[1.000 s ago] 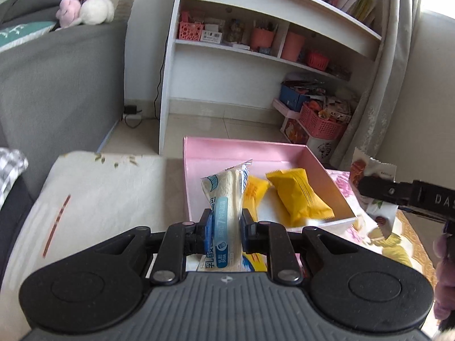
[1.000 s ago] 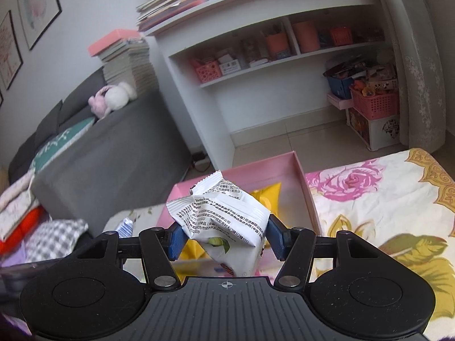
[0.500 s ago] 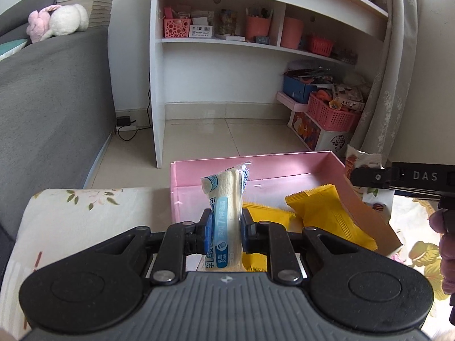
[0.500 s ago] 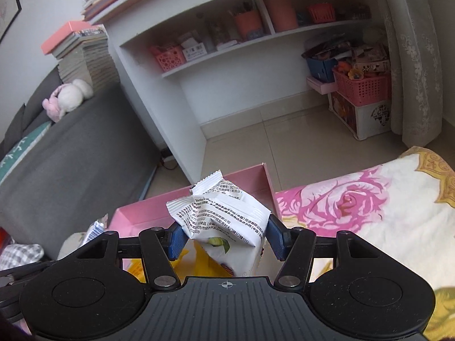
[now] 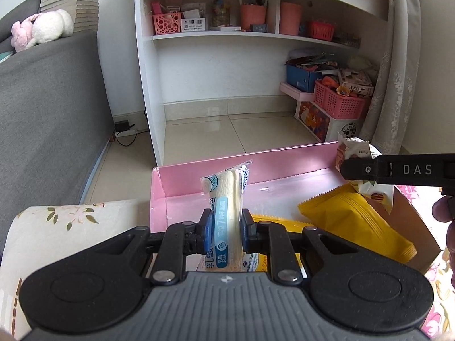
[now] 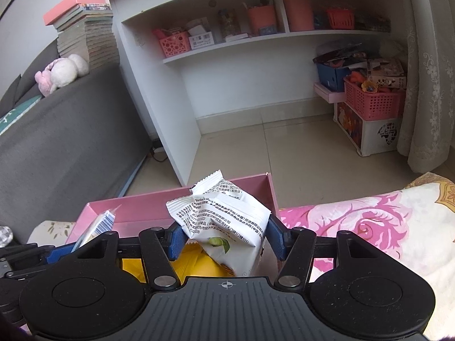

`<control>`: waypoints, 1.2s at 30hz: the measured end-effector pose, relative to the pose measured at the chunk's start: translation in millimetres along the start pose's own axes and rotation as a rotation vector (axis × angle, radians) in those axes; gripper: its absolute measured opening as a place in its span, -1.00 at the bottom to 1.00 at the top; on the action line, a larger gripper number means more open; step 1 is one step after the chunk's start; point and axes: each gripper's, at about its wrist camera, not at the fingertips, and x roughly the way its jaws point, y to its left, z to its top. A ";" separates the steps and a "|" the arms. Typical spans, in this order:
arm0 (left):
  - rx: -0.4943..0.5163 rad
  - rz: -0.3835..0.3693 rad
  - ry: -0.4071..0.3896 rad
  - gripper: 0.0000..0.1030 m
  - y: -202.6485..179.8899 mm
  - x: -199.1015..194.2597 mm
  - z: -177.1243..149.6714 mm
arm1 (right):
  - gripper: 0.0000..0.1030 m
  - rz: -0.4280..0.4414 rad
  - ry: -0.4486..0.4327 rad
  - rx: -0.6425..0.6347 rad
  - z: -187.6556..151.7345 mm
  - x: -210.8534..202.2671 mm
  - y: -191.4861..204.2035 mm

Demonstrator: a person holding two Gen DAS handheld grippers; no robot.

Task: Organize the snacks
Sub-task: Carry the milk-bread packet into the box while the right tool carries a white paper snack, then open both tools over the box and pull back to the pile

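Observation:
My left gripper point(image 5: 226, 224) is shut on a narrow white and blue snack stick point(image 5: 226, 199), held upright over the near left part of an open pink box point(image 5: 216, 167). Yellow snack packets point(image 5: 355, 224) lie inside the box. My right gripper point(image 6: 226, 234) is shut on a white printed snack bag point(image 6: 224, 216), over the right end of the pink box point(image 6: 142, 207). In the left wrist view the right gripper point(image 5: 352, 170) reaches in from the right with the white bag point(image 5: 355, 147). In the right wrist view the stick point(image 6: 101, 223) shows at lower left.
The box rests on a flowered cloth point(image 6: 355, 221). Beyond it lie a tiled floor point(image 5: 227, 130), a white shelf unit point(image 5: 216, 37) with baskets and cups, a grey sofa point(image 5: 48, 108) on the left, and pink crates point(image 5: 338, 105) by a curtain on the right.
Both grippers have moved forward and lower toward the pink box, each keeping its snack. The box now fills more of the near view, and the right gripper sits closer over its right end.

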 end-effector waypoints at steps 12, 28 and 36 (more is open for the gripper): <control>-0.007 0.006 -0.011 -0.22 1.6 -2.1 3.8 | 0.46 0.024 -0.005 0.033 2.5 -4.7 -2.0; -0.019 -0.025 0.000 0.58 0.0 -31.4 2.5 | 0.66 0.017 -0.011 0.030 8.0 -50.8 8.4; -0.013 -0.016 0.004 0.76 -1.5 -57.9 -2.8 | 0.73 0.017 -0.013 0.004 5.0 -82.7 20.5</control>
